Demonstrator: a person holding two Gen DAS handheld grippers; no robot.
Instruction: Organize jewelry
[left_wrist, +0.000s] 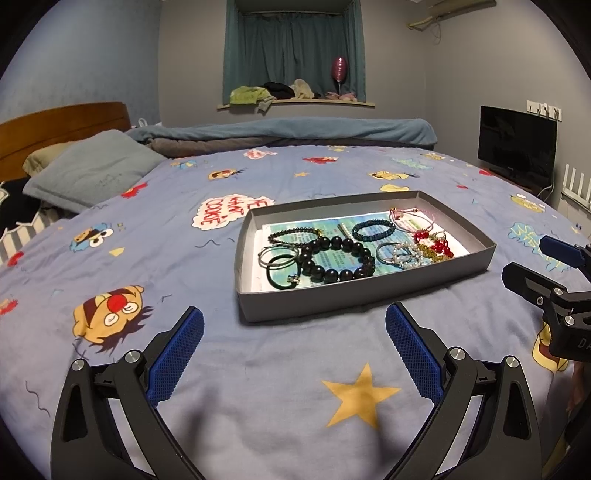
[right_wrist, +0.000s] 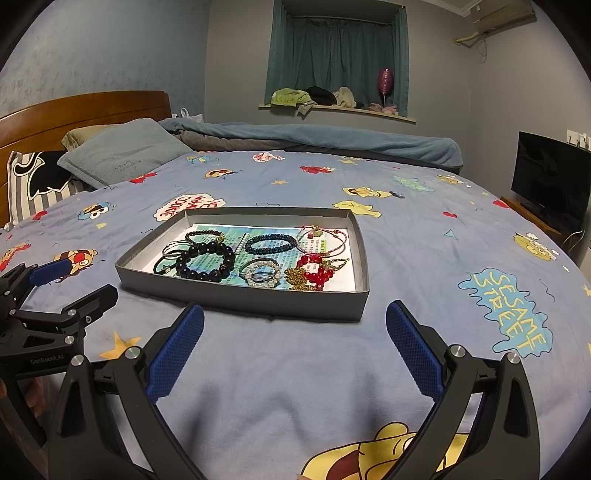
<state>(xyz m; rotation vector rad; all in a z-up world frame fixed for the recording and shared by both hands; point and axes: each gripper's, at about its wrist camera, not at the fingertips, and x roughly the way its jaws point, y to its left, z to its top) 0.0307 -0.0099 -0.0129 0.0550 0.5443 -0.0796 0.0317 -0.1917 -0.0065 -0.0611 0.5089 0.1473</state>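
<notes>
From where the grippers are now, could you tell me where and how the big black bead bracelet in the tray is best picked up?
Take the black bead bracelet at its near arc, coming down from above with the left gripper, jaws straddling one strand, one inside the loop. It lies flat on the paper in the grey tray, so a sideways approach would meet the wall. Its left side crowds the thin hoops; the near arc looks freer.

Bedsheet (right_wrist: 388, 369): soft matt cloth w/ printed cartoons. Tray (right_wrist: 243, 299): matt grey cardboard, printed paper liner (right_wrist: 236, 254) inside. Big black bead bracelet (left_wrist: 338, 260): glossy, smooth. Red bead bracelet (right_wrist: 314, 271): shiny. Pearl bracelet (right_wrist: 260, 275): pale sheen. Left gripper (left_wrist: 294, 330) & right gripper (right_wrist: 294, 328): matt black plastic, blue knurled pads, metal screws. Headboard (right_wrist: 85, 110): varnished wood.
</notes>
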